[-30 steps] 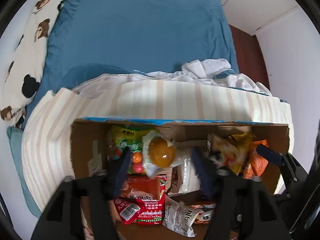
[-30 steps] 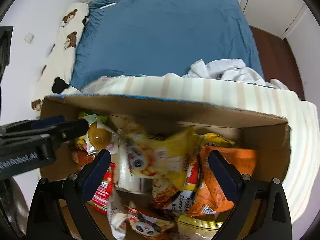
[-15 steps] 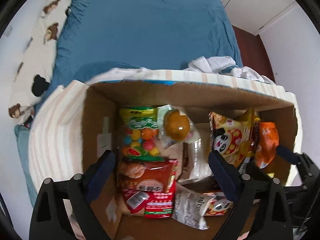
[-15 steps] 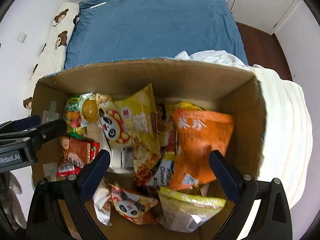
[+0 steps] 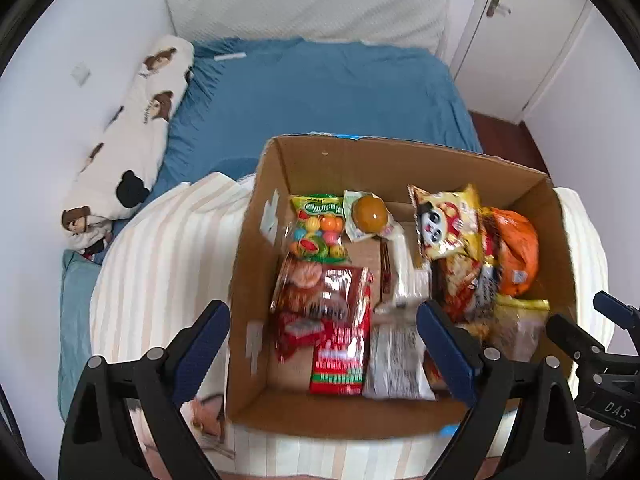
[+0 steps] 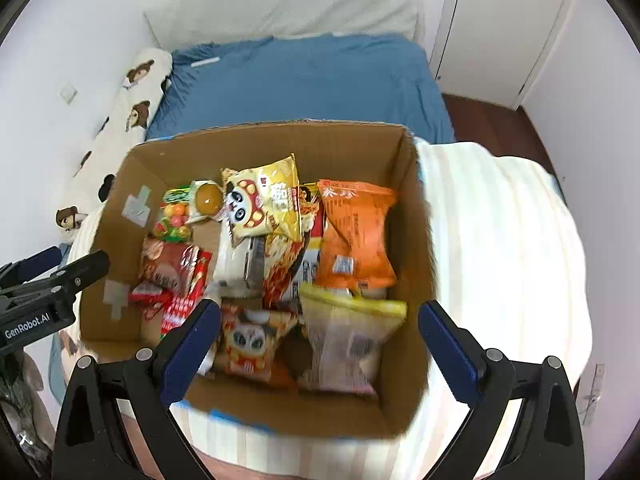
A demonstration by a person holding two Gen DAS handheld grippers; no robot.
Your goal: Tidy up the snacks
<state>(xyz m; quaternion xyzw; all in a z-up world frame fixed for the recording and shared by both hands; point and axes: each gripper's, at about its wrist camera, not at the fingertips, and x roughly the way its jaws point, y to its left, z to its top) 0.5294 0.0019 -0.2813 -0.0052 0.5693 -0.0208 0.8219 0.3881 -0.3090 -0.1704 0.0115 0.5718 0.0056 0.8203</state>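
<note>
An open cardboard box sits on a striped blanket, filled with snack packs. Along its left side lie a green candy bag, a round amber jelly pack and red packs. A yellow panda bag and an orange bag fill the right side. My left gripper hangs open above the box's left half, holding nothing. Over the right half my right gripper is also open and empty.
The striped blanket covers the near end of a bed with a blue sheet. A long bear-print pillow lies along the left wall. A white door and dark floor are at the far right.
Both grippers have risen and drawn back, so the whole box is seen from above. The left jaws have spread wider, and the amber jelly pack lies in the box.
</note>
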